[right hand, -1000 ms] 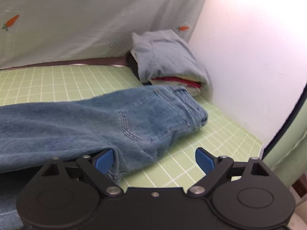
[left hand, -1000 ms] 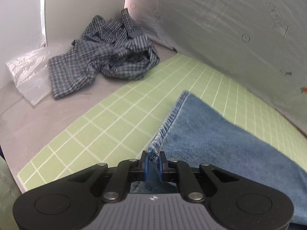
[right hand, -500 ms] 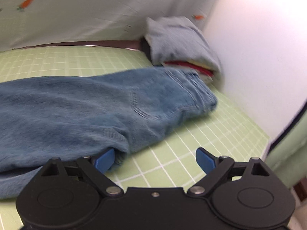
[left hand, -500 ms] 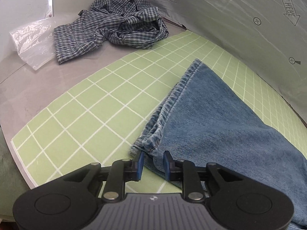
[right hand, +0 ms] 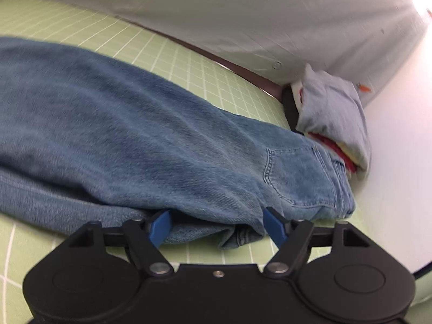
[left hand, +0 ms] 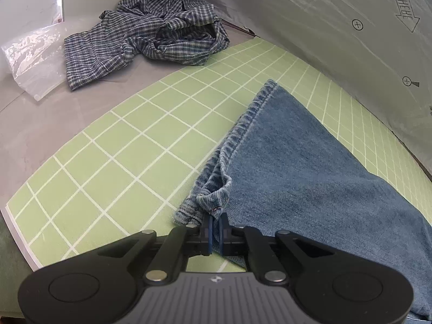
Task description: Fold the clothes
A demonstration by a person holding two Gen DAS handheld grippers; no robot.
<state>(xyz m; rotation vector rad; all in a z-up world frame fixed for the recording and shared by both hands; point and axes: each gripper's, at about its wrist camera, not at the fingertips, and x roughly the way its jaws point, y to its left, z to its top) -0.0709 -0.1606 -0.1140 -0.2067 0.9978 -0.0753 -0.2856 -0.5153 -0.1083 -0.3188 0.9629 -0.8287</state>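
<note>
Left wrist view shows the left gripper (left hand: 214, 226) with its jaws pinched nearly together on a bunched corner of the hem of the one pair of jeans (left hand: 310, 167), which lies stretched along the green grid mat (left hand: 113, 162). At the other end of the jeans, the right gripper (right hand: 218, 225) has its jaws spread wide, pressed against the denim's near edge by the back pocket and holding nothing. To fold well, I'd say the right side should close on both layers near the waist before anything lifts, so the legs stay stacked and the hem travels evenly toward the waist. Beyond the jeans' hem lies one crumpled plaid shirt (left hand: 145, 32) beside one clear plastic bag (left hand: 32, 56); beyond the waistband sits one stack of folded clothes (right hand: 334, 118).
</note>
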